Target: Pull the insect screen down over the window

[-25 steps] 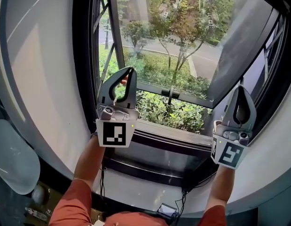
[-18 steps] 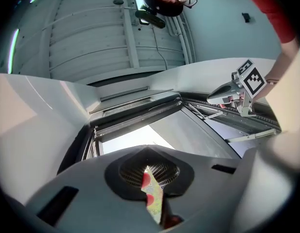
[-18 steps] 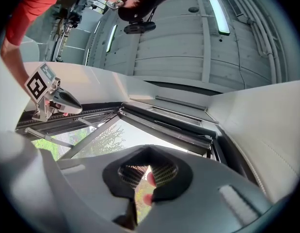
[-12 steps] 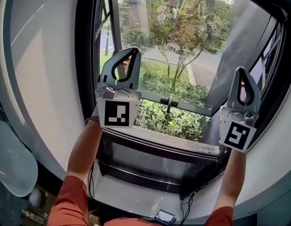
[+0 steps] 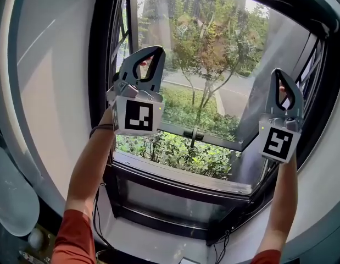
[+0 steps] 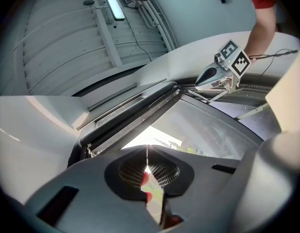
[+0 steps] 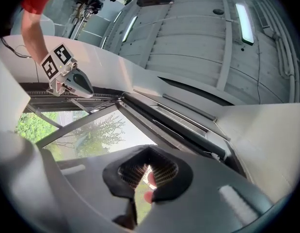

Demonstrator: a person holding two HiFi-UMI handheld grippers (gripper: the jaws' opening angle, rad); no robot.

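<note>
With the left gripper (image 5: pixel 154 51) and right gripper (image 5: pixel 280 73) both closed tight on nothing, the insect screen seems rolled inside the dark cassette (image 7: pixel 181 126) atop the window frame (image 5: pixel 98 92); probably light, floppy mesh, best drawn evenly by its stiff bottom bar.

Both arms reach high overhead. The left forearm (image 5: pixel 92 164) and right forearm (image 5: pixel 283 202) are bare, with orange-red sleeves (image 5: pixel 73 238) at the elbows. The left gripper (image 5: pixel 153 49) and right gripper (image 5: pixel 278 71) point steeply upward, held well apart. Each one's fingers (image 6: pixel 91 193) are pressed together at the tips, gripping nothing.
</note>
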